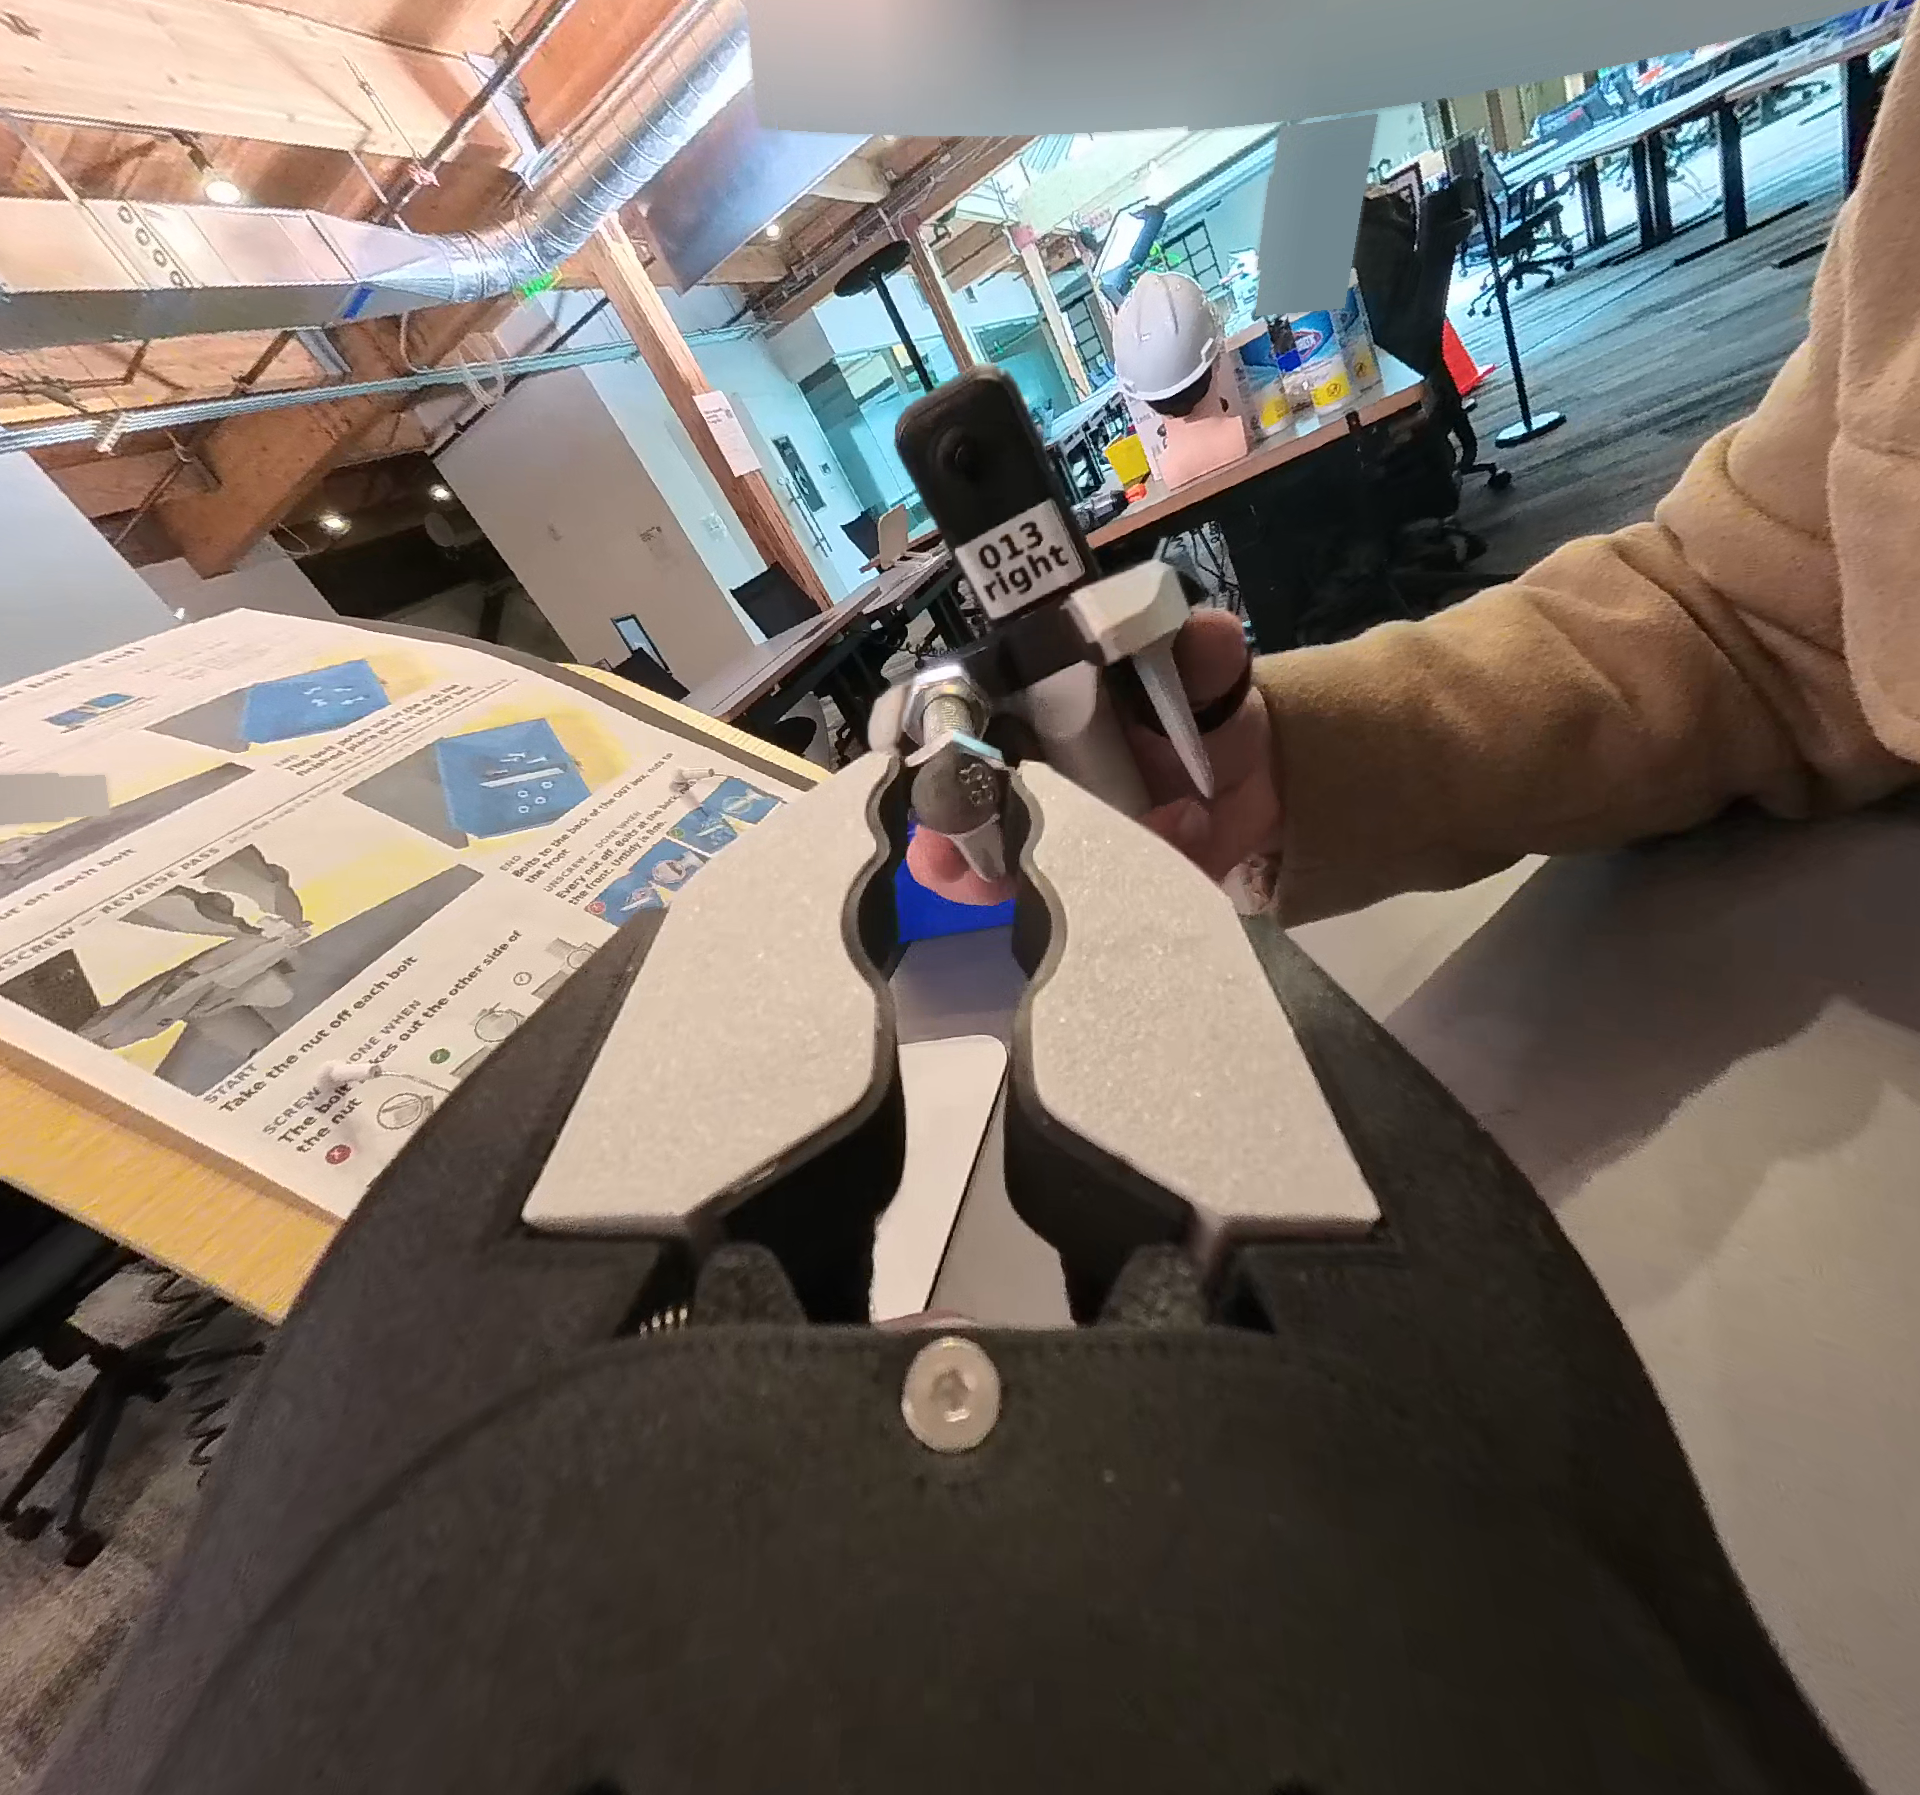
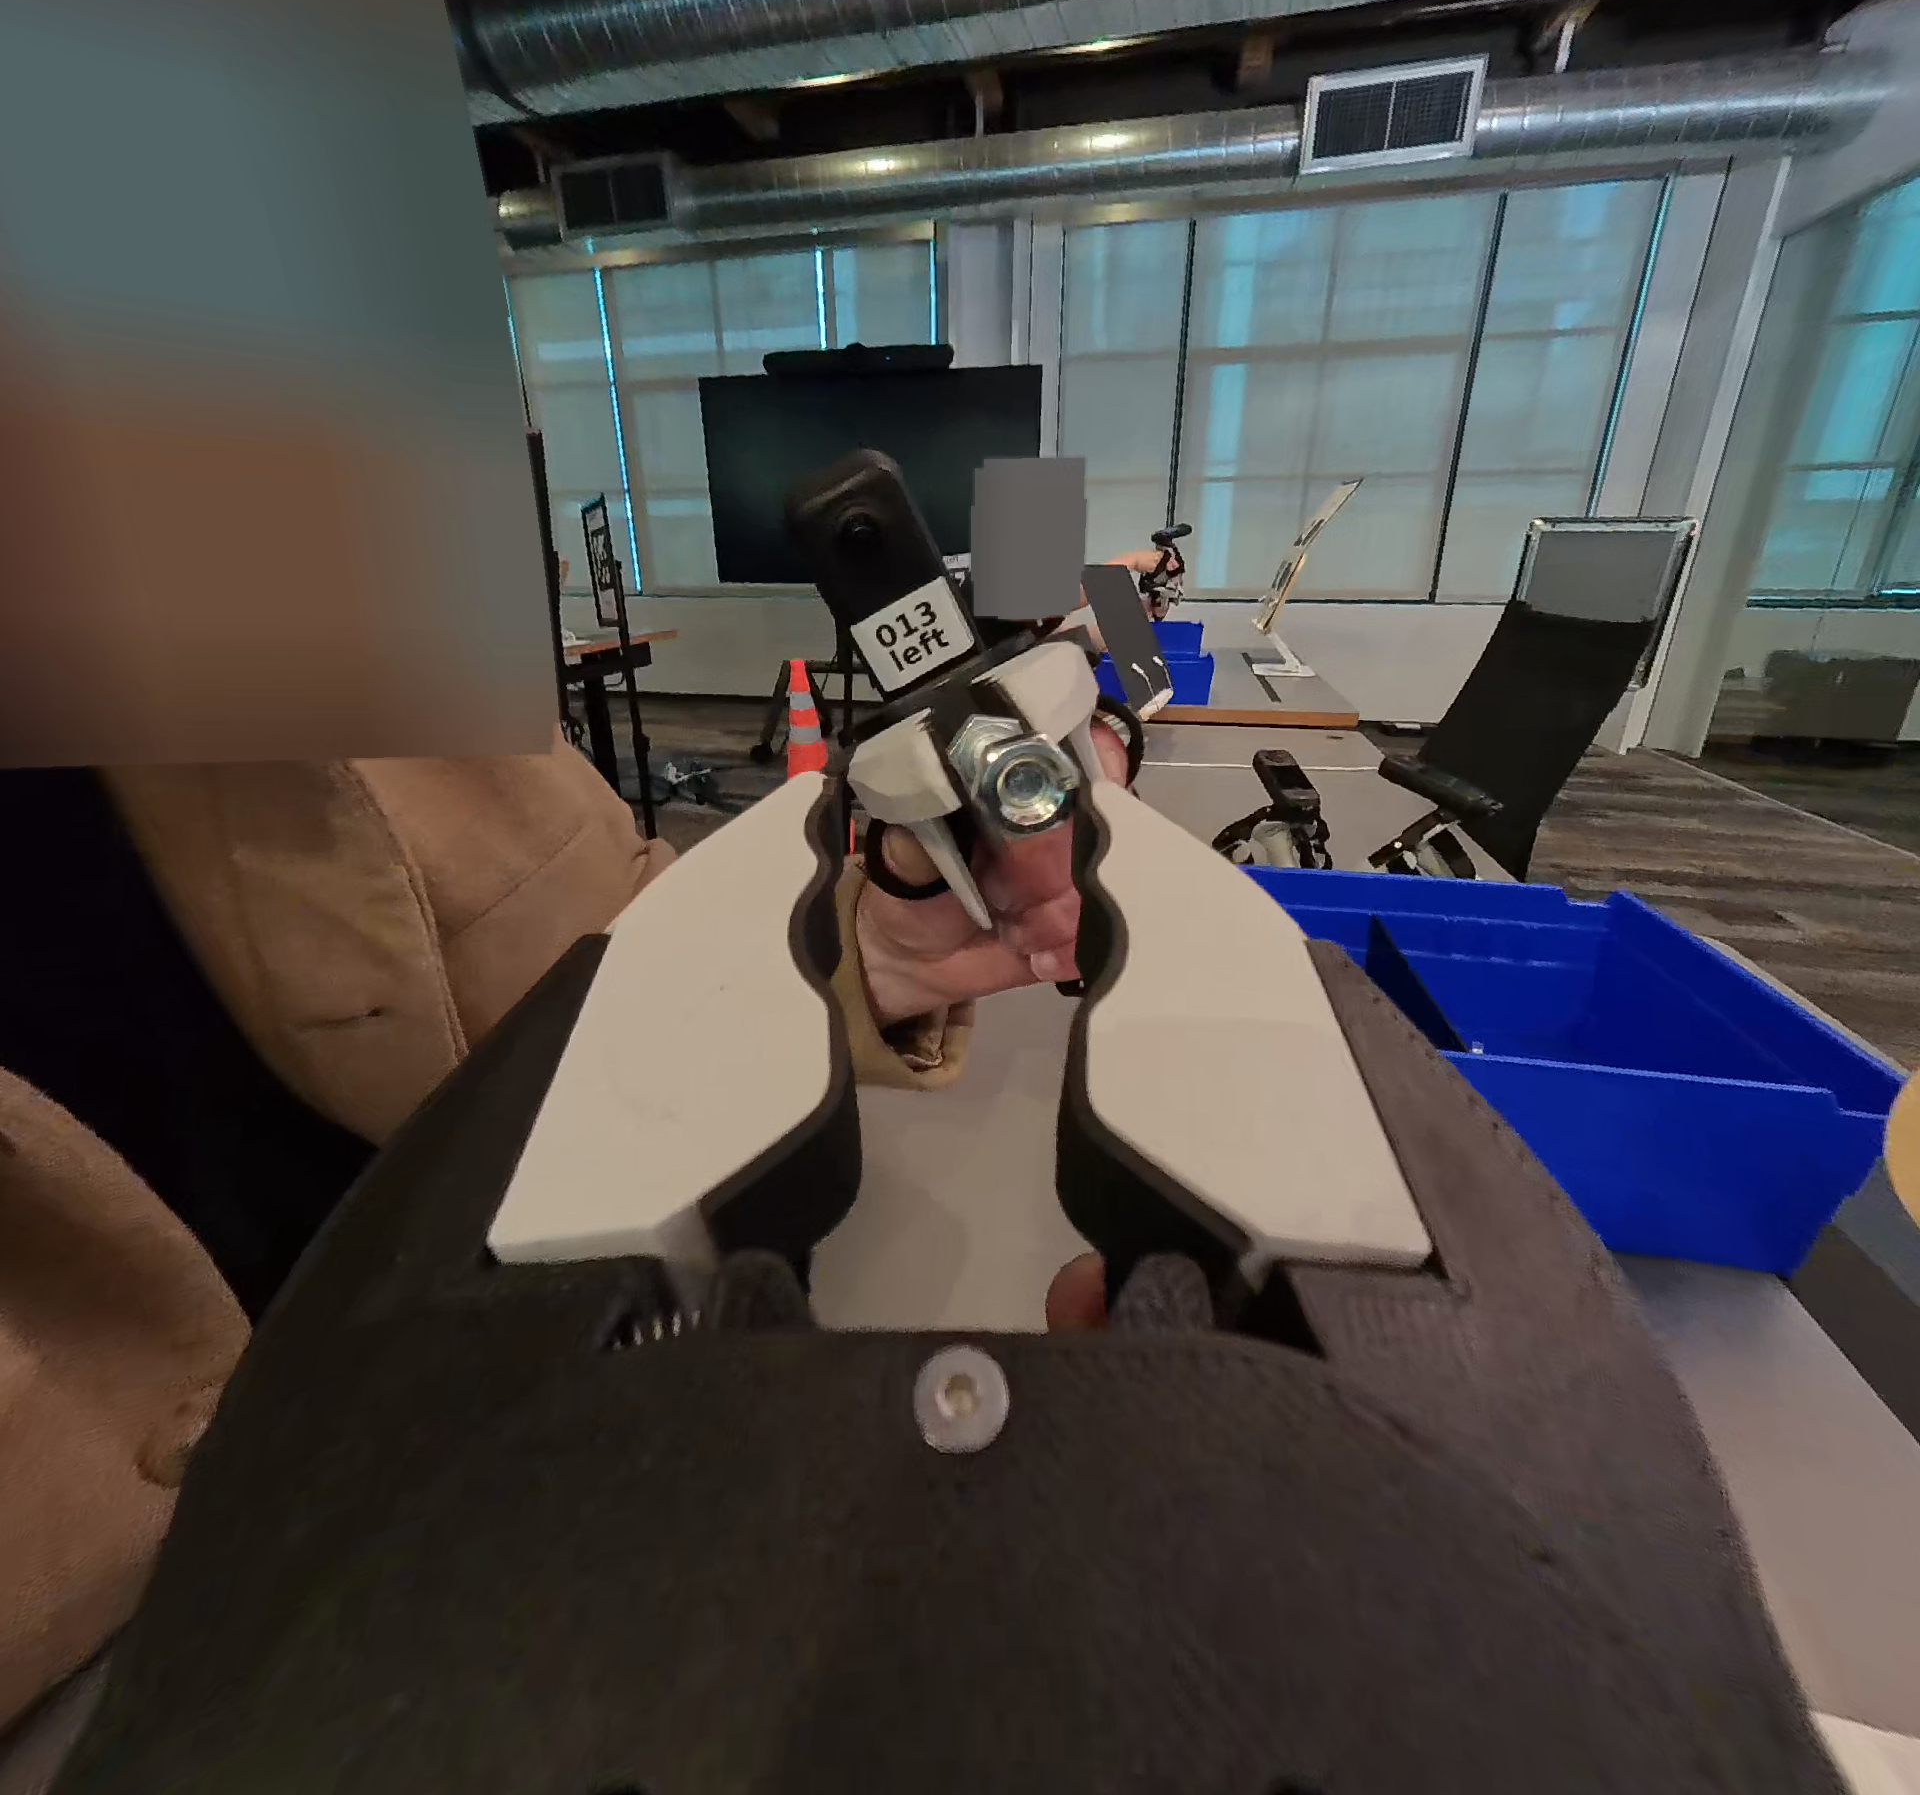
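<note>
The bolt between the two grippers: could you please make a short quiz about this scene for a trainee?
1. True or false: the left gripper is shut on the head of the bolt.
2. What sits on the bolt's threaded end, between the fingers of the right gripper? A) a nut B) a rubber cap C) nothing
3. Fill in: in the right wrist view, the divided bin is ___ in colour.

Key: 1 true; 2 A; 3 blue.
</note>
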A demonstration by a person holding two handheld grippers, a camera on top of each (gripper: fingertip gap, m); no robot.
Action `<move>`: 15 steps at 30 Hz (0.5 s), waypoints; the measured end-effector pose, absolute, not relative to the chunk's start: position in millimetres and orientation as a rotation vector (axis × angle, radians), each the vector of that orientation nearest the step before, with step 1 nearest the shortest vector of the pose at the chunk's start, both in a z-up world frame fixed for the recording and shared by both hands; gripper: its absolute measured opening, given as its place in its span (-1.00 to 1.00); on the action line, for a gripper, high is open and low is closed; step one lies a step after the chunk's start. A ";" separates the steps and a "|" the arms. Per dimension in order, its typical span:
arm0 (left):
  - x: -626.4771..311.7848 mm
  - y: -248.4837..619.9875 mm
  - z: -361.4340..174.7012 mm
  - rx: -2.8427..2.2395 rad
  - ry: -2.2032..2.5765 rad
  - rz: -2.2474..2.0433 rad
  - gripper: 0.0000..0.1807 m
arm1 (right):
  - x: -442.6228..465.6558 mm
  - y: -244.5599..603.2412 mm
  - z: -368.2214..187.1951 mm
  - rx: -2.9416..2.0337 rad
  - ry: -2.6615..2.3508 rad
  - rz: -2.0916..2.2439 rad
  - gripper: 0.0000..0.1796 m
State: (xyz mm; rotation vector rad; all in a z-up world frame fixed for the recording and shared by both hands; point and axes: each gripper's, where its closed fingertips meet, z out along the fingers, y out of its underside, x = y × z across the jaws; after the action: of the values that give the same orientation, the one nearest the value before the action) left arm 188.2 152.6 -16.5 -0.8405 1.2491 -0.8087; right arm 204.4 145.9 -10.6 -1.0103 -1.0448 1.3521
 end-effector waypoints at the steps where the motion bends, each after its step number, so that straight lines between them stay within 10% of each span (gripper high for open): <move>1: 187.9 152.9 -15.9 -0.840 1.245 -0.807 -0.82 | 203.3 144.6 -11.6 -1.011 -1.054 1.352 -0.52; 6: 182.1 160.1 -12.1 -0.862 1.212 -0.786 -0.82 | 199.3 123.2 -28.9 -0.985 -1.248 1.379 -0.79; 15: 188.9 156.0 -18.6 -0.864 1.243 -0.819 -0.82 | 205.3 147.3 -13.6 -1.005 -1.055 1.336 -0.49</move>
State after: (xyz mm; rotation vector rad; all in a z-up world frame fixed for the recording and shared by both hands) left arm 188.9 156.0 -18.6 -0.8637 1.2435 -0.8193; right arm 205.3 147.3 -13.6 -1.0049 -1.0555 1.3357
